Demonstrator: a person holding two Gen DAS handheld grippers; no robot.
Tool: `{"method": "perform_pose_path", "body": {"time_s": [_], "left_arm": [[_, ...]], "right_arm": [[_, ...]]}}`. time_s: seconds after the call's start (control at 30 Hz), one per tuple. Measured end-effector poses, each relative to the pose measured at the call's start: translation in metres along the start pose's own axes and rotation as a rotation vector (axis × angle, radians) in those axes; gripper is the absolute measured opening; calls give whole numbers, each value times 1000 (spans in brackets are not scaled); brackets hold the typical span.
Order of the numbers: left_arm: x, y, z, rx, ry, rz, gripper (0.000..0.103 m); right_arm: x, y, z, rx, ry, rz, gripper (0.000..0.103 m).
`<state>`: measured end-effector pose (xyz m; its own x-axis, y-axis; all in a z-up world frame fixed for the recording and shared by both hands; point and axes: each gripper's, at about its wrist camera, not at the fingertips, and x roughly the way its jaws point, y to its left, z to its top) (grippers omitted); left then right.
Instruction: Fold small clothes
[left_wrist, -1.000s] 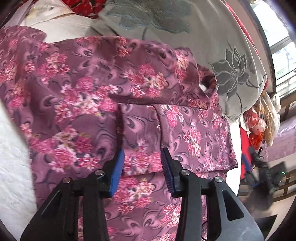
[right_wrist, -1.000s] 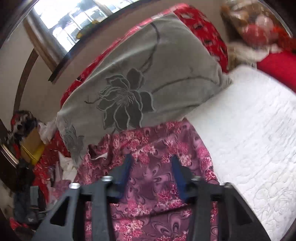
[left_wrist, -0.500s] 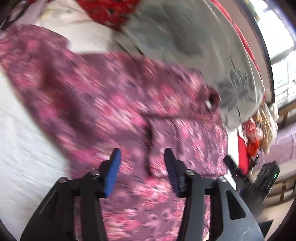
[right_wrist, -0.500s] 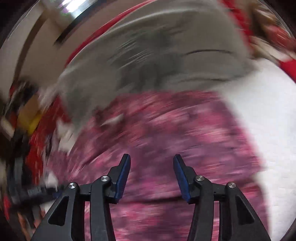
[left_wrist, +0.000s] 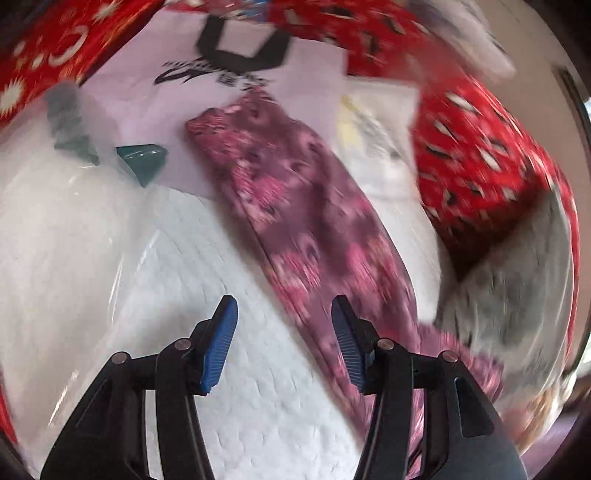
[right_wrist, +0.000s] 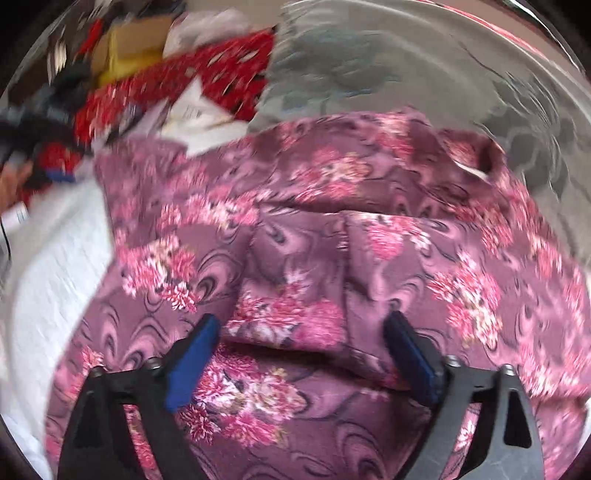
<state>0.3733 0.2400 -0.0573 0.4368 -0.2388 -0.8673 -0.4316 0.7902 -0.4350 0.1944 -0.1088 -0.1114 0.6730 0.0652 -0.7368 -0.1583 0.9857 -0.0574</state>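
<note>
A purple garment with pink flowers (right_wrist: 314, 240) lies on a white quilted bed. In the right wrist view it fills the frame, with two folded panels meeting at a centre seam. My right gripper (right_wrist: 301, 328) is open and empty, low over those panels. In the left wrist view one long sleeve of the garment (left_wrist: 295, 206) stretches away to the upper left. My left gripper (left_wrist: 282, 317) is open and empty over the white quilt, at the sleeve's left edge. Both views are motion-blurred.
A grey flowered pillow (right_wrist: 388, 66) lies behind the garment, and shows in the left wrist view (left_wrist: 517, 291). Red patterned bedding (left_wrist: 480, 155) and a white printed bag (left_wrist: 229, 62) lie beyond the sleeve. A clear plastic bag (left_wrist: 55, 229) sits left. Clutter (right_wrist: 122, 55) is far left.
My left gripper has swung left, off the folded body and toward the sleeve and bed edge. My right gripper has moved over the folded panels and opened wider.
</note>
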Motion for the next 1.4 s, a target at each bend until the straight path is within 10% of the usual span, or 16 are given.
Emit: {"method": "perform_pose_path", "body": {"time_s": [0.33,0.47,0.87,1.07,1.4], "left_arm": [[41,16,36,-148,-52,-66,50],[39,12,44,-127,-65,-93,2],[-33,-36,11,72,-157,-161,2],[-60,-70,-13,159,-174,-196,2],[-82,-136,-67,314,-166,-234,2]], "right_arm": [[0,-3,-3,10,-17,33,102],[2,-3,-2,12,-18,45,103],[-24,-36,19,177,-95,-54,102],[14,-56,23,167,60,-152,102],[-26,-99,0,249,22,-203,102]]}}
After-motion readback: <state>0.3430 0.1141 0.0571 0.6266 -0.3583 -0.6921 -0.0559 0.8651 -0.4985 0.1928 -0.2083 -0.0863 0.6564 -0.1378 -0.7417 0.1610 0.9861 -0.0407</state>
